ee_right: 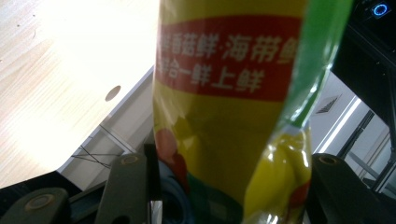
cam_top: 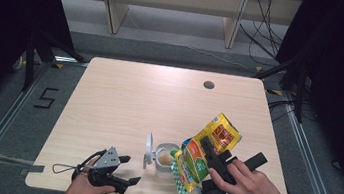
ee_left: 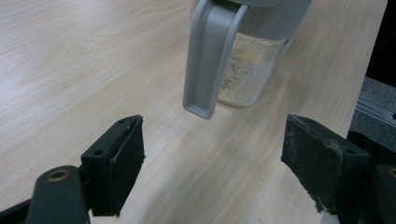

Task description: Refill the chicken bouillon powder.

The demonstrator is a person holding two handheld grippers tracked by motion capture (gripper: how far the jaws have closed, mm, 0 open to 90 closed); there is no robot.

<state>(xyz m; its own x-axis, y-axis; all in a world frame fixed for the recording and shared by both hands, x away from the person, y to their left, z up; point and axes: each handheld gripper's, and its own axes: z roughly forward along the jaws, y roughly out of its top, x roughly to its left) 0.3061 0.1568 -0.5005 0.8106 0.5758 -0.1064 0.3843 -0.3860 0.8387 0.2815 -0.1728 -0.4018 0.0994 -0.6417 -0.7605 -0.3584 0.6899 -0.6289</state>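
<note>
The left gripper [cam_top: 125,169] is showing a black body topped by a grey three-cornered plate, with a thin black cable looping off behind it. Its fingers [ee_left: 114,165] are wearing flat black pads, worn and flecked at the edges, with small screw holes and a brass-coloured rivet. The right gripper [cam_top: 212,155] is black too, and a dark strap is circling that wrist.

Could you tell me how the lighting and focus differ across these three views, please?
High view: evenly lit table, dark surroundings, all fairly sharp. Left gripper view: the jar is in decent focus, with soft sheen on the wood. Right gripper view: the table is blown out to white glare, and the yellow packet sits so close that its lower part blurs.
</note>
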